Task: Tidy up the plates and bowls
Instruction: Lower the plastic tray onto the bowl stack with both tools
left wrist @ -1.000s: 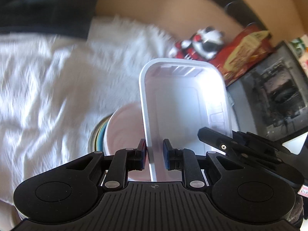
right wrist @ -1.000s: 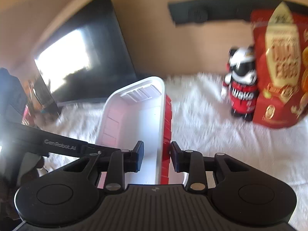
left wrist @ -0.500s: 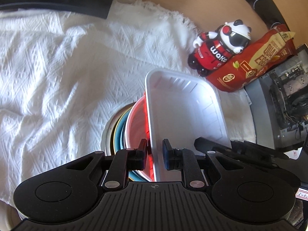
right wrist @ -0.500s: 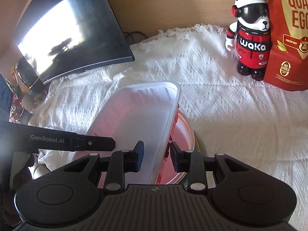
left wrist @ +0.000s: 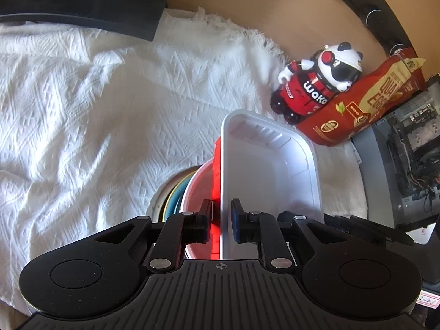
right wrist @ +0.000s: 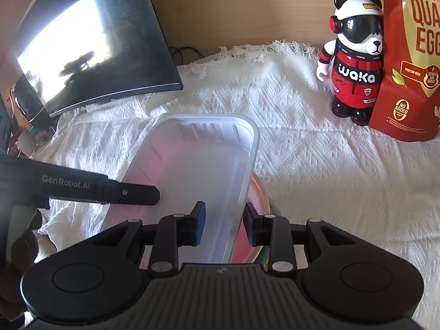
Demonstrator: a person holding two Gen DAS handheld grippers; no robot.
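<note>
A white rectangular plastic tray [left wrist: 269, 165] with a red underside lies on a stack of round plates and bowls [left wrist: 176, 189] on the white cloth. My left gripper [left wrist: 221, 221] is shut on the tray's left rim. My right gripper [right wrist: 224, 227] straddles the tray's right rim [right wrist: 242, 192] with its jaws a little apart on either side. A pink-rimmed plate [right wrist: 258, 192] of the stack shows under the tray in the right wrist view. The lower dishes are mostly hidden.
A panda figure [left wrist: 316, 82] and a red snack bag [left wrist: 365, 99] stand at the back by the wall. A black monitor [right wrist: 90, 44] stands at the left. An open computer case [left wrist: 404, 159] is at the right. White cloth [left wrist: 82, 110] covers the table.
Both grippers have lowered the tray from a tilted, lifted pose down onto the stack of dishes. The right gripper's jaws have opened a little around the rim.
</note>
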